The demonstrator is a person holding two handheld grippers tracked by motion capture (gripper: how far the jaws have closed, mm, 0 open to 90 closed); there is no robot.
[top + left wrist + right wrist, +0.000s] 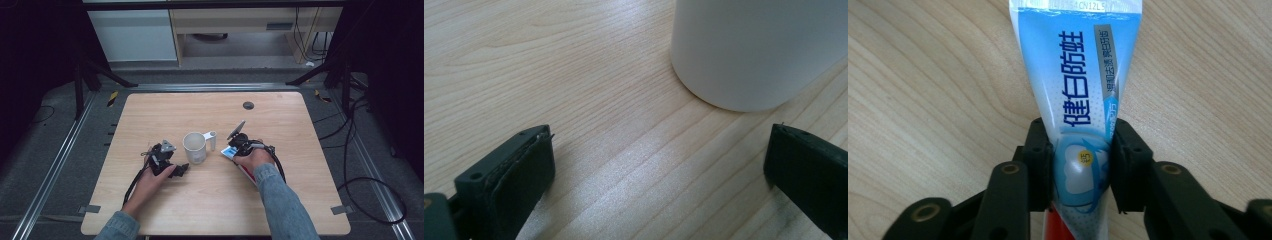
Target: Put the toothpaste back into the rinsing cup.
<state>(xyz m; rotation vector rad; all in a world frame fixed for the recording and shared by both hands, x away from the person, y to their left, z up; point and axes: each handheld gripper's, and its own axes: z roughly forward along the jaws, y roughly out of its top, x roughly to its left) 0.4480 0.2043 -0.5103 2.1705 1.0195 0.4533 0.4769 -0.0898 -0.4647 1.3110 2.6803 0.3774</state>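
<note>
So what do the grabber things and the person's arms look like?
Both grippers are black. The left gripper has a grey three-cornered plate on top and blocky black jaws. The right gripper has black jaws with round screw holes. A black cable trails from each. The person wears blue denim sleeves.

The table under the jaws is pale wood with fine grain and a soft sheen. Between the right gripper's matt black plastic jaws sits a glossy, smooth plastic toothpaste tube. Ahead of the left jaws stands a smooth, matt white cup.
</note>
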